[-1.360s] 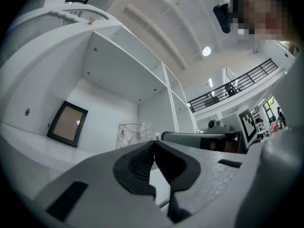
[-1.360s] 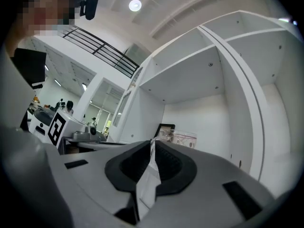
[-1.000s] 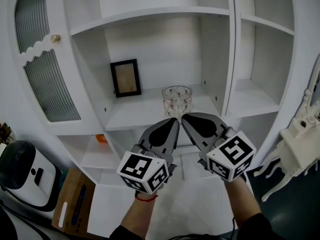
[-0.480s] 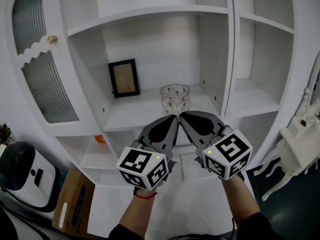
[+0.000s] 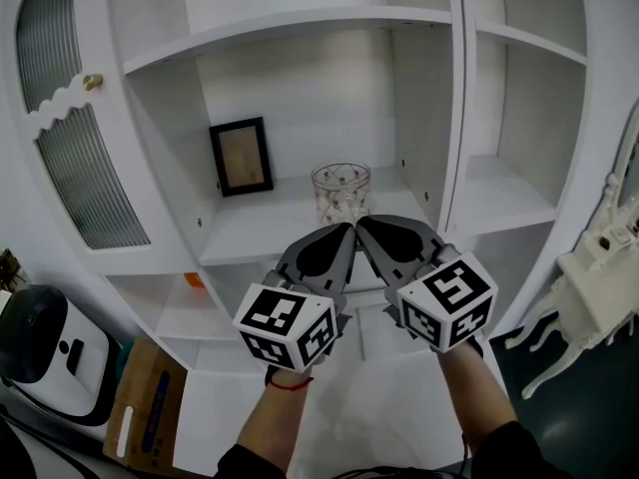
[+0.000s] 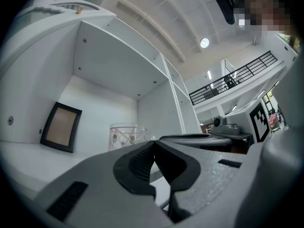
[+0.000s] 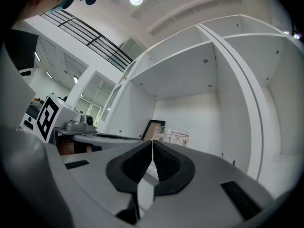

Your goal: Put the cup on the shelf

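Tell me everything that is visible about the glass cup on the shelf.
The cup is clear glass, wide and straight-sided, with small reddish marks scattered over its wall. It stands upright on the white middle shelf, to the right of a black picture frame and apart from it. Only the shelf touches it: the left gripper and the right gripper, both shut, are in front of it without contact.

White shelf unit (image 5: 319, 98), ribbed glass door (image 5: 85, 183), ceiling light (image 6: 204, 42)
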`<state>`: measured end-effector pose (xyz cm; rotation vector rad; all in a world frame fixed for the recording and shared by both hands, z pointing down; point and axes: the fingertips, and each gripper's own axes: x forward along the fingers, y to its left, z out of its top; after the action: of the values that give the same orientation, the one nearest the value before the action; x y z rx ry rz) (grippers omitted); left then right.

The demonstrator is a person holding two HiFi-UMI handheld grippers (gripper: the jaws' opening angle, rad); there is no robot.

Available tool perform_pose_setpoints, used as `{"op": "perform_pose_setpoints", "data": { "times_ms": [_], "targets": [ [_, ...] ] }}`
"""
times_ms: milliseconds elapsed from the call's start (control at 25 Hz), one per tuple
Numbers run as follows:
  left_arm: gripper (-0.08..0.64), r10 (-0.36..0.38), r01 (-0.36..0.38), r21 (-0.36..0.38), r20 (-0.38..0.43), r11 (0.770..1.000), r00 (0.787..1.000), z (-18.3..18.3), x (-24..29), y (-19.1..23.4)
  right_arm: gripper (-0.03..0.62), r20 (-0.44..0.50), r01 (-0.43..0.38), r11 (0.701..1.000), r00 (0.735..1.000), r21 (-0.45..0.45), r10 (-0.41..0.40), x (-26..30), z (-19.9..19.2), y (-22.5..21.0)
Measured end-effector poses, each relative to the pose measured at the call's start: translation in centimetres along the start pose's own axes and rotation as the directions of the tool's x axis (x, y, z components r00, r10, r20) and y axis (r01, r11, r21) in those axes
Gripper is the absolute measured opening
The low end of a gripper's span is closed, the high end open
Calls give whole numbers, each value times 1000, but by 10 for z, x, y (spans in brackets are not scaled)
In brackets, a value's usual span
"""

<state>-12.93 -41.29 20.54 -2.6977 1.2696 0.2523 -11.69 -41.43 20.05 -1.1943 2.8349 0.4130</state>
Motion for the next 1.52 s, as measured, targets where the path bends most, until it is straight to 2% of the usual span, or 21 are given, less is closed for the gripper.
{"op": "perform_pose_setpoints", "data": {
  "times_ms": [680,920,1240,1520],
  "targets": [
    [8,43,-43,-22,8,999,999,-8,-27,2,6,-17,-21,999,1000,29,21,-10,-12,21],
    [8,56,-56,-68,-2,996,998,-30,-57,-12,5,-12,-82,993,996,87,84,-30,-28,54],
    [8,67,-71,-55,-73,996,995,-82,-96,-38,3,-70,-125,984,988,126,135,-64,-81,102],
    [8,76,-81,-80,-62,994,995,-107,-127,-59,3,-95,-101,982,988,162,118,-89,-105,121]
  ]
}}
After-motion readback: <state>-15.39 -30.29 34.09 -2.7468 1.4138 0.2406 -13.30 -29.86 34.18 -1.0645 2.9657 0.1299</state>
